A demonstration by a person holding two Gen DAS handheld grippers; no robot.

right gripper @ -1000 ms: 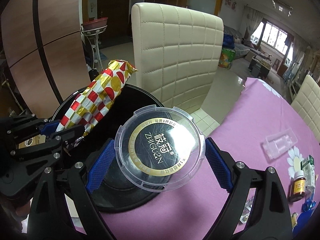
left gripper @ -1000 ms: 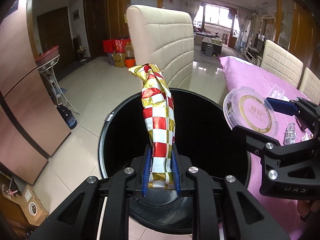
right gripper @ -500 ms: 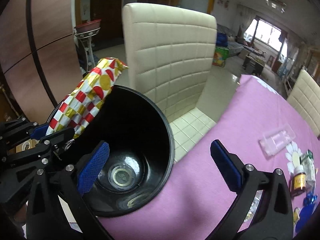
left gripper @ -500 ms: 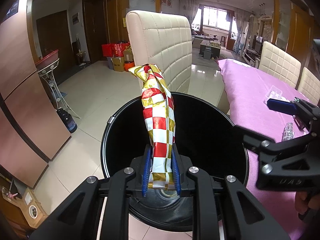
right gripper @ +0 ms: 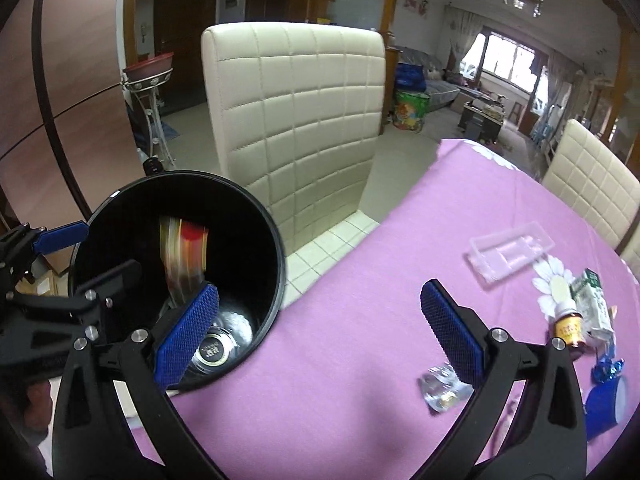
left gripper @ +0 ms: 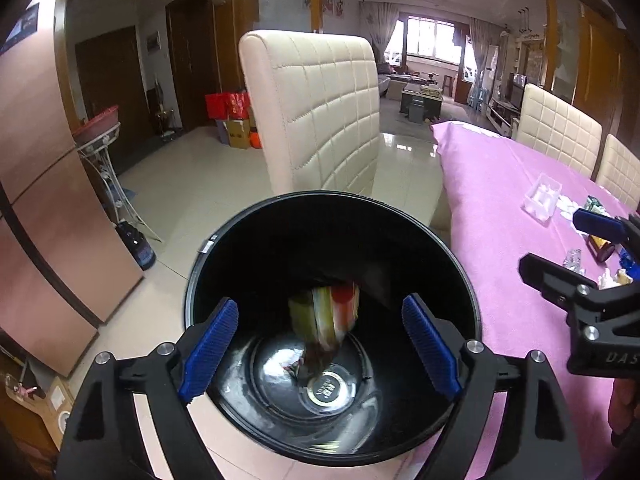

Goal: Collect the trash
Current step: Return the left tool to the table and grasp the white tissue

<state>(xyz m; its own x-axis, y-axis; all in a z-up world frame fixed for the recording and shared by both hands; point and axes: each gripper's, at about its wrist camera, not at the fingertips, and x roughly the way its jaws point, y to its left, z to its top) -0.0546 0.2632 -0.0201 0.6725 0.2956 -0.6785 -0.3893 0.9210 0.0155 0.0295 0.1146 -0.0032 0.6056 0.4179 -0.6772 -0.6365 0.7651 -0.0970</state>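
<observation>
At the bottom of the left wrist view, the left gripper [left gripper: 320, 344] stands wide open and holds nothing; its 2 blue pads frame the mouth of the black trash bin [left gripper: 464, 280]. Between them, in the lower centre of the frame, a red and gold wrapper [left gripper: 324, 316] appears blurred inside the bin, so it seems to be falling toward the bottom. On the bin floor lies a clear round lid with a dark label [left gripper: 326, 388].

In the right wrist view, the right gripper [right gripper: 320, 332] at the bottom of the frame is also open and empty. It sits over the edge of the purple tablecloth [right gripper: 340, 280], just beside the bin at the lower left.

I judge that 2 pieces of trash are already in the bin, but the task is not finished. At the lower right of the right wrist view a crumpled clear wrapper [right gripper: 442, 388] lies on the cloth close to the right pad. Further right are a small orange-labelled bottle [right gripper: 568, 326], a green and white carton [right gripper: 592, 300] and a blue wrapper [right gripper: 608, 370]. Higher, at the middle right, rests a clear plastic tray [right gripper: 510, 254]. Which of these count as trash I cannot tell.

Behind the bin stands a cream quilted chair [right gripper: 296, 120].
</observation>
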